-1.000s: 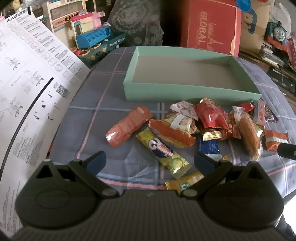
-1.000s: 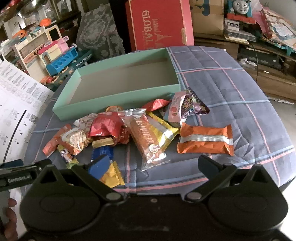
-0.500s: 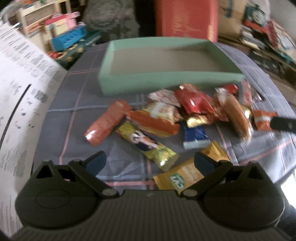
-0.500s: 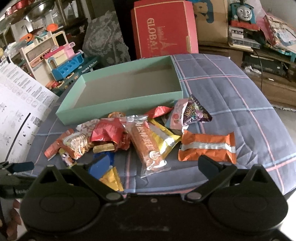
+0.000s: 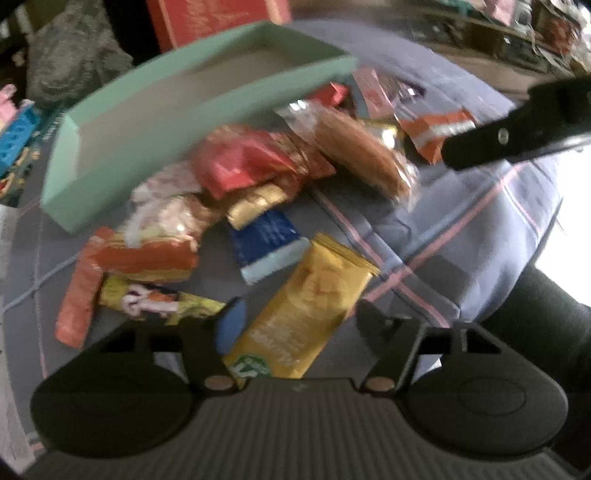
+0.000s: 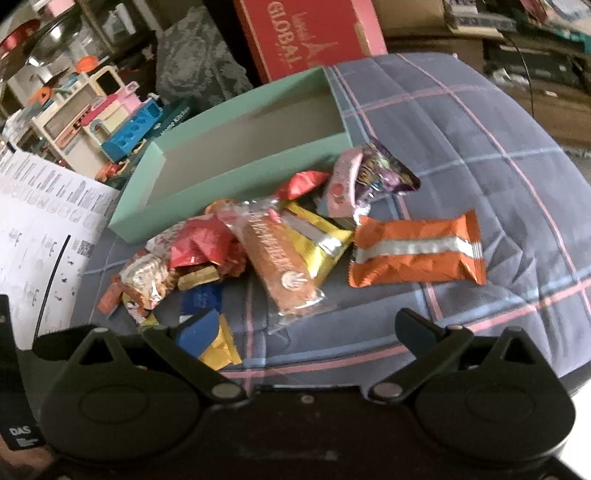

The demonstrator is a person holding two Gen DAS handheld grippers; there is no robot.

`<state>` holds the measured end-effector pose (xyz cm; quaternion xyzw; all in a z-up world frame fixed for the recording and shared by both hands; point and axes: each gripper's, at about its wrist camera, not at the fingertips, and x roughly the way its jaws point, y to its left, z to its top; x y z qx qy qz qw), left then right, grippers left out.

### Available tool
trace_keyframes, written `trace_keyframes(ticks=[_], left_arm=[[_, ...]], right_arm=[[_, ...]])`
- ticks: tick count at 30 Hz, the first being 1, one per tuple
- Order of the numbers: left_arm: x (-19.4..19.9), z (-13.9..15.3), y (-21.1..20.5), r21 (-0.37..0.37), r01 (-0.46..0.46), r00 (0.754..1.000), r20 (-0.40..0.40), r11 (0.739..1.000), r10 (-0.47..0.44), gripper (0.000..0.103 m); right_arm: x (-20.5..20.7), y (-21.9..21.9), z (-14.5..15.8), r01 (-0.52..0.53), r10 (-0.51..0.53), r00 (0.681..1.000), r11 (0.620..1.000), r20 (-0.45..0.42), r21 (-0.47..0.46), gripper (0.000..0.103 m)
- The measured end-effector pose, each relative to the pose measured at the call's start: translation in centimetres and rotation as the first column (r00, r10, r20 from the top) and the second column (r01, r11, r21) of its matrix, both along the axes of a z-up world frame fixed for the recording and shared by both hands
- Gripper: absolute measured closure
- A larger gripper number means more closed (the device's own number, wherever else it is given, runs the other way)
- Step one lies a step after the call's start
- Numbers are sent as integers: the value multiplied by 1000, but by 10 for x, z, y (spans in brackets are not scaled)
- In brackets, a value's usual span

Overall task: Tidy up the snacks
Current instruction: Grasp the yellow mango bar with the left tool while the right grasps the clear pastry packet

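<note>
A pile of wrapped snacks lies on a plaid cloth in front of an empty mint-green box, which also shows in the right wrist view. My left gripper is open with a yellow snack packet lying between its fingers. A blue packet lies just beyond. My right gripper is open and empty, low over the near edge. An orange packet and a clear-wrapped biscuit bar lie ahead of it. The right gripper's finger shows at the upper right of the left wrist view.
A white instruction sheet lies at the left. A red carton and a toy kitchen set stand behind the box. The plaid cloth falls away at the right and near edges.
My left gripper has swung right and forward, tilting, so the yellow packet now sits between its fingers. My right gripper has moved slightly closer to the snacks.
</note>
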<state>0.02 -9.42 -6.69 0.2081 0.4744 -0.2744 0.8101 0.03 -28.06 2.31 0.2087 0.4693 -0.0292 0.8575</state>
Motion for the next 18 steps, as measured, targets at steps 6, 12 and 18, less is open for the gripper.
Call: trace_keyframes(ticks=[6, 12, 18], left_arm=[[-3, 0, 0, -8, 41, 999, -28, 999, -41, 54], [7, -6, 2, 62, 57, 998, -18, 996, -56, 31], [17, -5, 9, -19, 73, 993, -89, 997, -75, 56]], right_arm=[[7, -5, -6, -18, 18, 1000, 1000, 3, 10, 29], [34, -3, -11, -81, 80, 996, 996, 44, 24, 41], [64, 8, -20, -155, 154, 987, 987, 45, 31, 41]])
